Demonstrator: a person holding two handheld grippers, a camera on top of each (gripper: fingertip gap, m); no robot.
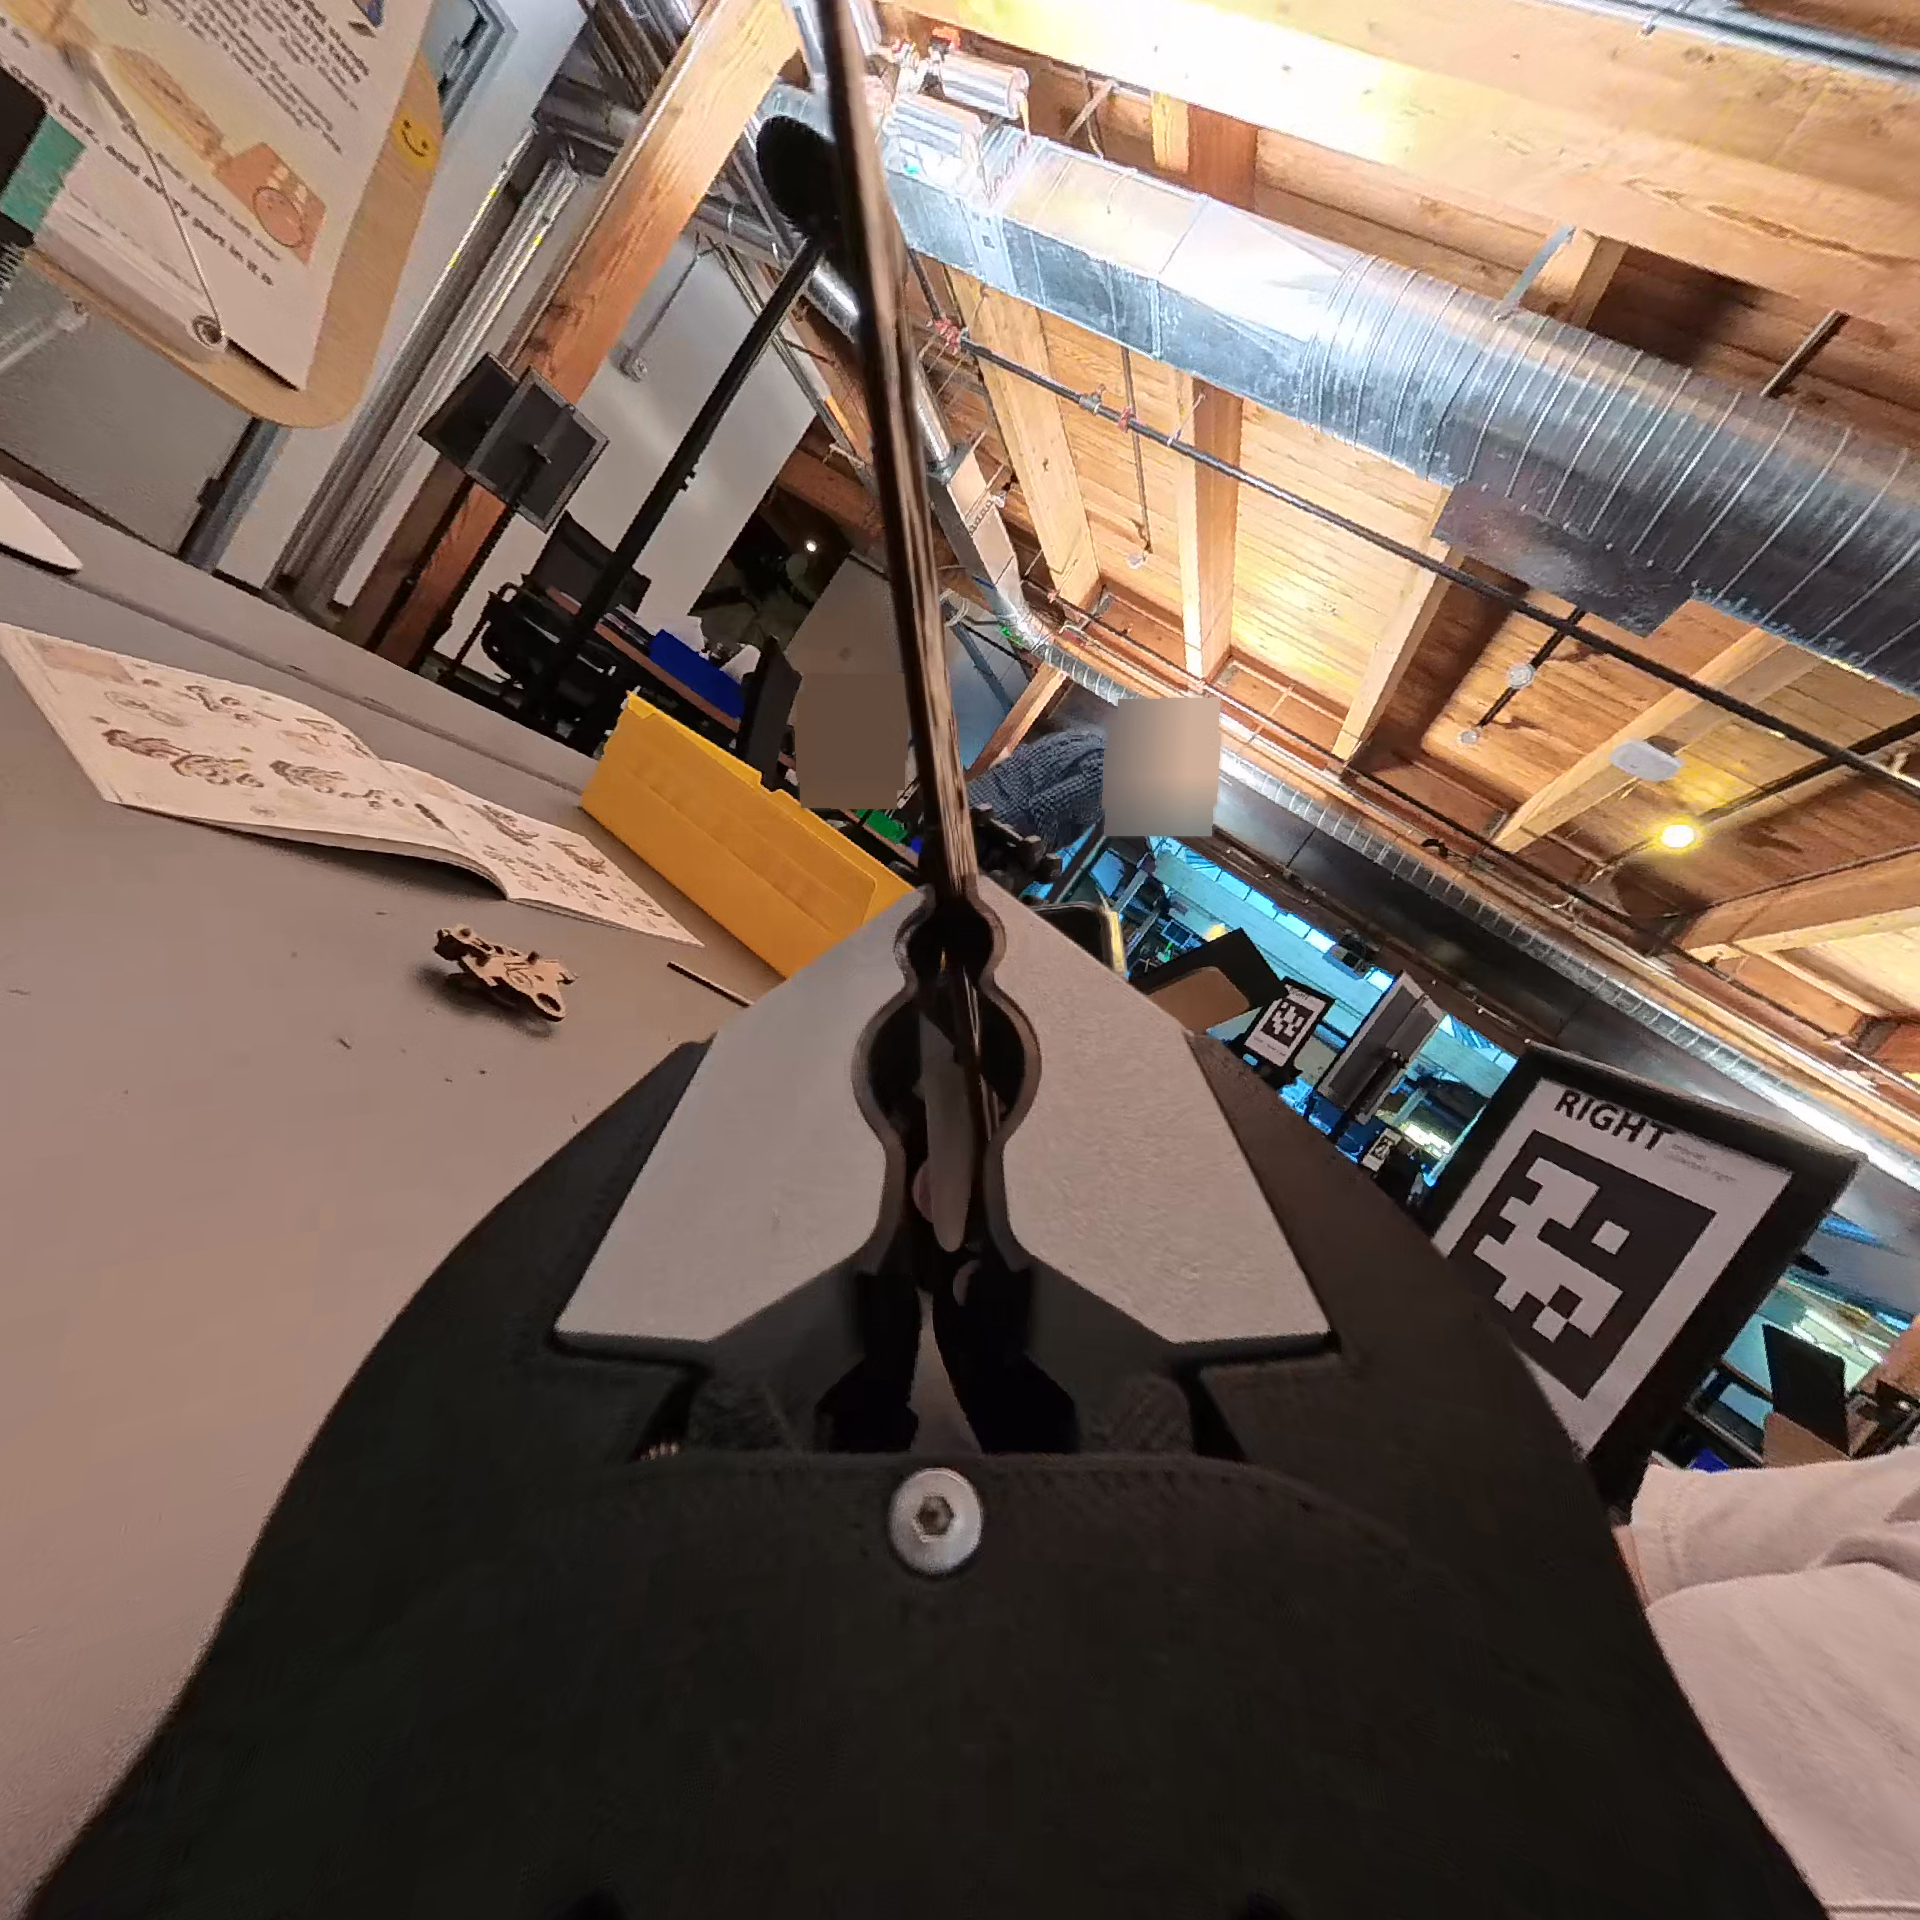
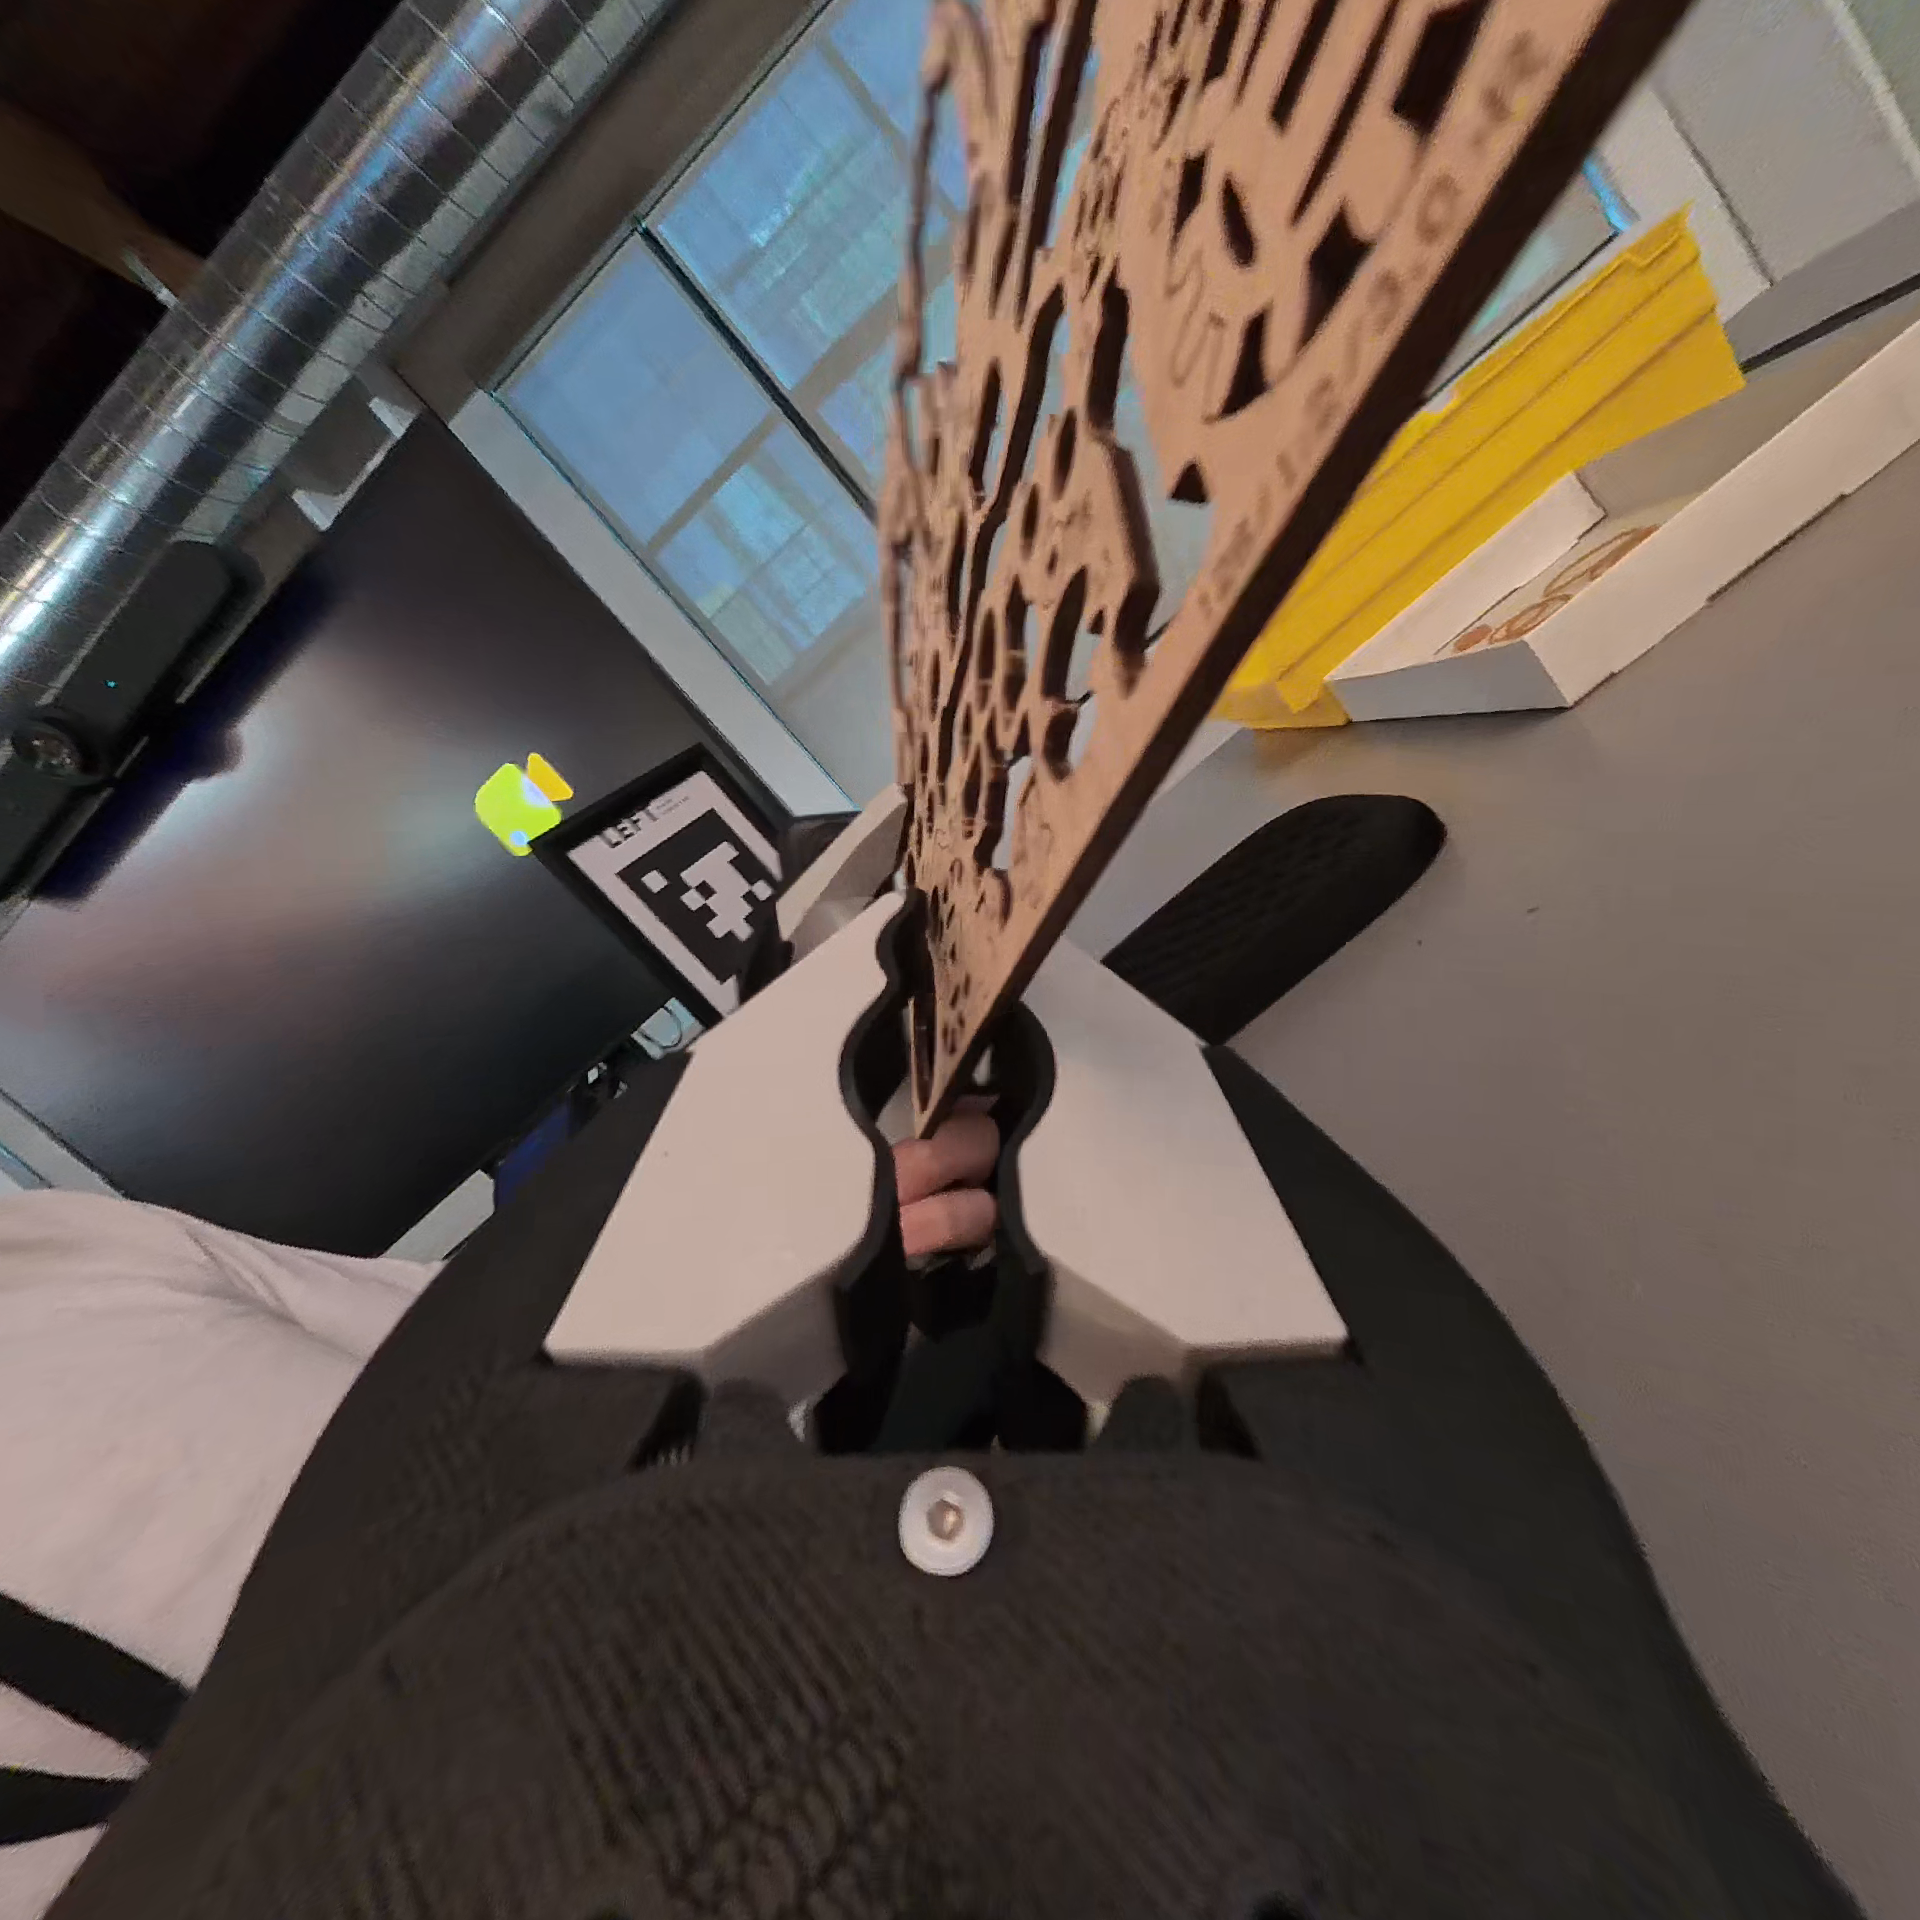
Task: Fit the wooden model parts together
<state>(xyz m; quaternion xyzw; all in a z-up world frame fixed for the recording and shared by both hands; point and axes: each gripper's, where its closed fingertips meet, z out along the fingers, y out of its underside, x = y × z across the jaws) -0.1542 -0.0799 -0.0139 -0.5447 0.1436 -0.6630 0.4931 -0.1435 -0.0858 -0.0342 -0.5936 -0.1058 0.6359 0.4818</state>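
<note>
Both grippers are shut on one thin laser-cut wooden parts sheet. In the left wrist view the sheet (image 1: 883, 416) shows edge-on as a dark line rising from my left gripper (image 1: 951, 925). In the right wrist view its face (image 2: 1195, 364) shows, tan with many cut-out holes, held up off the table by my right gripper (image 2: 951, 977). A small built wooden model piece (image 1: 506, 971) lies on the grey table (image 1: 208, 1143) to the left. The left gripper's marker plate (image 2: 696, 883) shows beyond the right gripper; the right gripper's plate (image 1: 1600, 1236) shows in the left view.
An open instruction booklet (image 1: 312, 769) and a yellow bin (image 1: 738, 831) lie on the table behind the model piece. A white box (image 2: 1621, 592) sits beside the yellow bin (image 2: 1486, 468). A black mesh chair back (image 2: 1278, 894) stands at the table edge. A dark splinter (image 1: 707, 982) lies near the bin. The grippers are tip to tip, or close to it.
</note>
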